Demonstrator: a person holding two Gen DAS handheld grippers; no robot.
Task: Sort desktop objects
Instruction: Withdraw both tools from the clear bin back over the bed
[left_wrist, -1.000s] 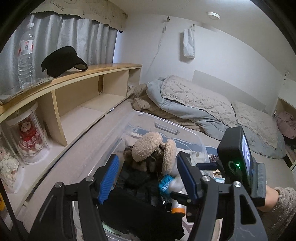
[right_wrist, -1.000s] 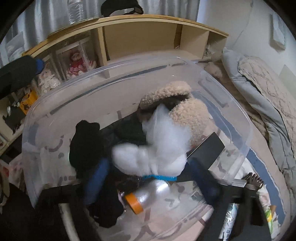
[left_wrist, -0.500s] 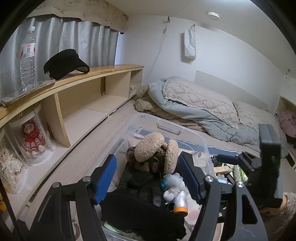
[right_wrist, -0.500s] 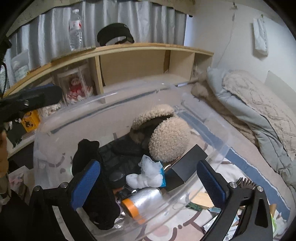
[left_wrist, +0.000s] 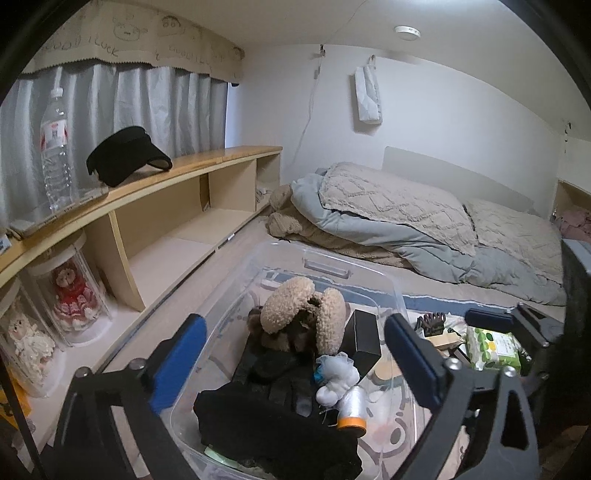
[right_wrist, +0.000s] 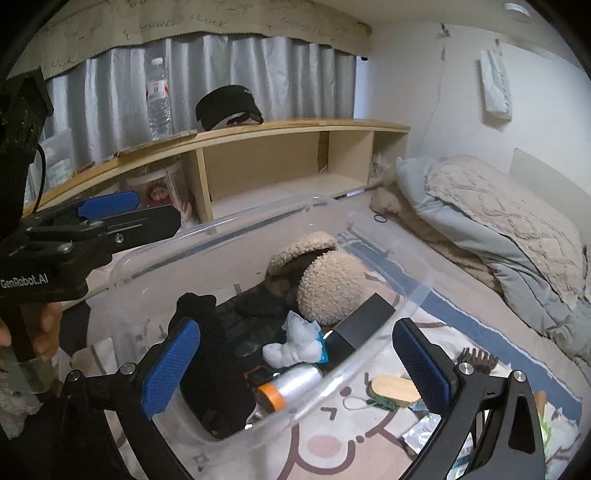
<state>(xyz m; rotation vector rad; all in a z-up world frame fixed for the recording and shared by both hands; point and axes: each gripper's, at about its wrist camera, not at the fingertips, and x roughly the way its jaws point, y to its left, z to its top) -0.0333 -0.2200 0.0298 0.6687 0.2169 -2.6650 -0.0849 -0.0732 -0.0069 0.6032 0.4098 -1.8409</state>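
Up front in the left wrist view, the left gripper (left_wrist: 295, 358) gapes wide and empty over the clear bin (left_wrist: 397, 291), where a plush (left_wrist: 295, 314), black box (left_wrist: 364, 338) and white toy (left_wrist: 338, 376) lie. From the right wrist, the right gripper (right_wrist: 295, 363) likewise spreads wide, empty, over the bin's near rim; a wooden block (right_wrist: 395, 389) lies outside on the rug (right_wrist: 332, 443).

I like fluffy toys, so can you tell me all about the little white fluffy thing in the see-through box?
The white fluffy thing is small, soft and lumpy, like plush or cotton wool, with a bright blue bit on one side. It lies loose in the clear plastic box, resting on black fabric. It lies against the black block and the silvery roll with an orange end, below the tan fleecy plush. Neither hand-held gripper touches it.
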